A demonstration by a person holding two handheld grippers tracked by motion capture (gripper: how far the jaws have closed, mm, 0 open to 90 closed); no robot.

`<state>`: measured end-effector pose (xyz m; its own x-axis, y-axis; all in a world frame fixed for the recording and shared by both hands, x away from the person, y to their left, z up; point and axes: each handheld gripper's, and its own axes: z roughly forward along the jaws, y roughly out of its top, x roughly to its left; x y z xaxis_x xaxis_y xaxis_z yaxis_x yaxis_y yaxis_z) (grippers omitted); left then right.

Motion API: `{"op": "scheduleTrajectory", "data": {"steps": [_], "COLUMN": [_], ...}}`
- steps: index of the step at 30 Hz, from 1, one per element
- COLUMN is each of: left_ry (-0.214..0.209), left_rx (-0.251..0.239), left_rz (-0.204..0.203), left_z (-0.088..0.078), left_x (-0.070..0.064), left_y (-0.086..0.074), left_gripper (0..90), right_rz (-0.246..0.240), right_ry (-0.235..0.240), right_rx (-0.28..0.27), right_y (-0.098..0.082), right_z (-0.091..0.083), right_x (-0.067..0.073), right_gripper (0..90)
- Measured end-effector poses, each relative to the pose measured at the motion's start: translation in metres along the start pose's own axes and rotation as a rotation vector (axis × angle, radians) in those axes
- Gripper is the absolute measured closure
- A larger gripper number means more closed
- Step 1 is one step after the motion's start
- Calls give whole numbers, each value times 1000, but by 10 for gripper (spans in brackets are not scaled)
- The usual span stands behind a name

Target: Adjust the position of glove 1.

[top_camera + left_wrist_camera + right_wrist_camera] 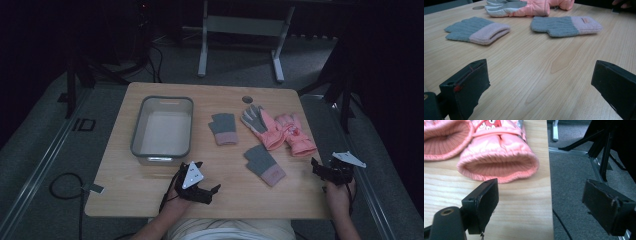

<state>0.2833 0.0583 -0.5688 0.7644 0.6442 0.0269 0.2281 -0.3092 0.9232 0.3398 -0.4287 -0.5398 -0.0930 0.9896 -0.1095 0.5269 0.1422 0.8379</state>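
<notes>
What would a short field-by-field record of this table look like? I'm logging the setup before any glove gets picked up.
surface: wooden table
bin: grey bin, left of the gloves, nothing visible inside
knit gloves: far knit glove and near knit glove, grey with pink cuffs, lying apart
padded gloves: pink gloves, side by side near the right edge
left gripper: open, holds nothing
right gripper: open, at the table's right edge, facing a pink cuff
</notes>
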Motion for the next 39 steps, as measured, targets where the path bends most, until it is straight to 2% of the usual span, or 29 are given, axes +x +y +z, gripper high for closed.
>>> {"op": "scheduleTrajectory", "data": {"steps": [3,7,12,17,21,24,27,31,33,36,39], "left_ry": [0,7,18,18,18,25,32,31,28,27,25], "left_rx": [-4,3,8,7,8,11,17,17,17,16,17], "left_rz": [-4,12,45,43,44,48,60,66,64,58,60], "left_z": [0,0,1,1,1,1,2,2,2,2,2], "left_x": [0,-1,-5,-5,-5,-6,-7,-8,-8,-7,-7], "left_y": [0,0,0,0,0,1,1,1,1,1,1], "left_gripper": [10,10,11,11,11,11,10,11,11,11,11], "right_rz": [3,-7,-17,-16,-57,-47,-47,-19,-31,-44,-78], "right_ry": [1,1,20,47,22,55,49,69,76,120,150], "right_rx": [-4,-24,-52,-90,-101,-111,-115,-135,-147,-135,-132], "right_y": [6,19,40,61,77,89,98,109,113,120,125], "right_z": [-1,-2,-3,-7,-10,-11,-12,-14,-15,-13,-12], "right_x": [3,9,16,23,31,35,40,43,46,52,59], "right_gripper": [135,130,125,127,128,138,139,139,139,138,138]}}
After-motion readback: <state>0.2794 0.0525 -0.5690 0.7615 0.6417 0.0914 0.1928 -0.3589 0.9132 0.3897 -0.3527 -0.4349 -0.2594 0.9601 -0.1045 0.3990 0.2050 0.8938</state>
